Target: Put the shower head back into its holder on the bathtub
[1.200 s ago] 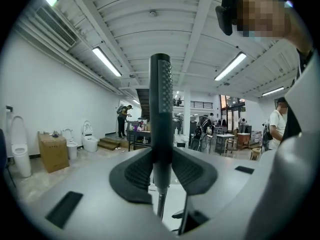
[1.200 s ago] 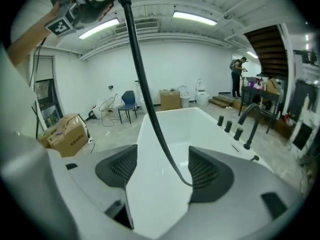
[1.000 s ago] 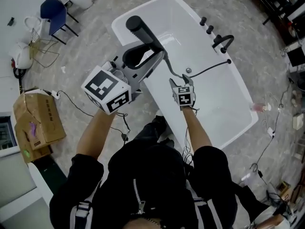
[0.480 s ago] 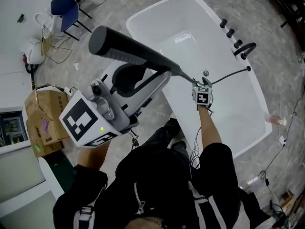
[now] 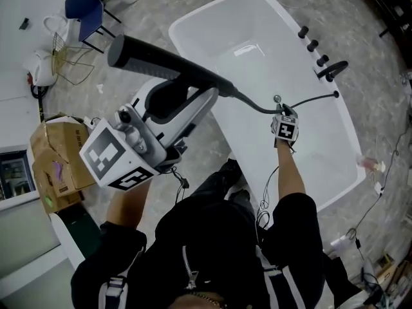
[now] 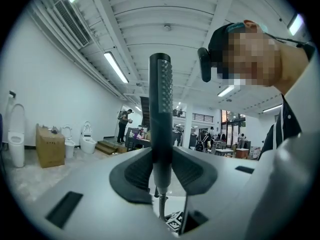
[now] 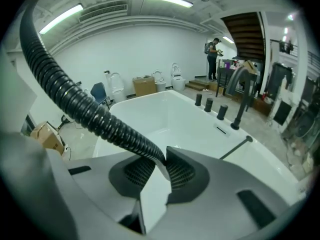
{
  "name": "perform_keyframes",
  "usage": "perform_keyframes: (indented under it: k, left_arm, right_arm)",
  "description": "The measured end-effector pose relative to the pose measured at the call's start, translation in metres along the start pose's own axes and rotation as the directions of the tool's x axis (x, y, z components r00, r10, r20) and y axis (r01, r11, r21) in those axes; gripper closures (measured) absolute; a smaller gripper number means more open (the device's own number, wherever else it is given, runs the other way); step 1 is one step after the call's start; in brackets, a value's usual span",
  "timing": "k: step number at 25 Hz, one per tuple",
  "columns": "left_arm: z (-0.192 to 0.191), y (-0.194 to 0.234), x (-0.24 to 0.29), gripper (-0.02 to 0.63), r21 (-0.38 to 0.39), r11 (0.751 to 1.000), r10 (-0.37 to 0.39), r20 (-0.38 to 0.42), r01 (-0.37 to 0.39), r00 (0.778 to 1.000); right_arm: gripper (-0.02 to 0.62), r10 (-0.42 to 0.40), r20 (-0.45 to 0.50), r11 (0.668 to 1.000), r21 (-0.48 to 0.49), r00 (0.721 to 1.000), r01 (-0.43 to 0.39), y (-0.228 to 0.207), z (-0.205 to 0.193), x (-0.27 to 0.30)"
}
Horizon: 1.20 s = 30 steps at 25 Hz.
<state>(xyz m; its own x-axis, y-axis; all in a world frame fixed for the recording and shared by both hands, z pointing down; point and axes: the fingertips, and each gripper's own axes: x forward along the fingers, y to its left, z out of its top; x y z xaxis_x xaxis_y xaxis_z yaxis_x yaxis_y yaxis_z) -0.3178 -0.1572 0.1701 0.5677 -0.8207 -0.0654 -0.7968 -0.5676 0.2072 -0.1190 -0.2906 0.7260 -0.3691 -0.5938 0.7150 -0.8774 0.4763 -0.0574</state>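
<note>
So, nearest the head camera, low in the frame, were the person's dark sleeves, one arm going out to each tool. The left gripper point(image 5: 209, 94) point(image 6: 162, 170) sat big at centre left, raised above the floor beside the tub, and its jaws were clenched on the lower shaft of the shower head point(image 5: 168, 64) point(image 6: 160, 111). In the left gripper view the head stood straight up between the ribbed pads, nozzle side to the right. So the shower head was up in the air, not on the tub.

The black hose point(image 5: 254, 105) point(image 7: 75, 104) left the bottom of the handle and sagged right to the right gripper point(image 5: 284, 112) point(image 7: 161, 165), which hung over the tub's basin at centre right. Its jaws had just been closing, and the right gripper view showed the pads pinched on the ribbed hose. Past that the hose ran on to a small fitting on the tub's far rim.

The white bathtub point(image 5: 193, 26) point(image 7: 150, 98) stretched from the upper middle down to the right. Along its far rim were three dark knobs point(image 5: 312, 44) point(image 7: 209, 104) and a black faucet point(image 5: 331, 68) point(image 7: 241, 101).

Farther off on the floor, a cardboard box point(image 5: 55, 156) sat at the left edge and a blue chair point(image 5: 84, 8) at the upper left. Way back in the left gripper view stood some toilets point(image 6: 89, 138) by the wall.
</note>
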Motion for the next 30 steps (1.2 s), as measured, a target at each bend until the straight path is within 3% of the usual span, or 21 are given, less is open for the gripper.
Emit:
perform_keyframes:
  k: [7, 14, 21, 25, 30]
  left_arm:
    - [-0.027, 0.014, 0.011, 0.472, 0.017, 1.0, -0.007, -0.054, 0.007, 0.999]
    - [-0.065, 0.01, 0.039, 0.471, -0.009, 0.997, -0.073, -0.124, 0.073, 0.99]
    - [-0.092, -0.003, 0.067, 0.471, -0.019, 0.991, -0.135, -0.153, 0.134, 0.979]
    - [-0.102, -0.016, 0.082, 0.472, -0.025, 0.986, -0.166, -0.159, 0.164, 0.973]
    - [-0.111, -0.029, 0.107, 0.472, -0.03, 0.98, -0.199, -0.174, 0.197, 0.965]
  right_arm:
    - [0.523, -0.058, 0.027, 0.998, 0.025, 0.998, 0.057, -0.033, 0.017, -0.035]
    - [0.523, -0.1, 0.126, 0.994, -0.032, 0.987, 0.105, -0.076, 0.073, -0.091]
    - [0.523, -0.158, 0.256, 0.974, -0.116, 0.953, 0.193, -0.114, 0.135, -0.154]
    - [0.525, -0.187, 0.267, 0.961, -0.149, 0.946, 0.232, -0.136, 0.158, -0.183]
    - [0.523, -0.233, 0.325, 0.934, -0.19, 0.917, 0.304, -0.175, 0.198, -0.223]
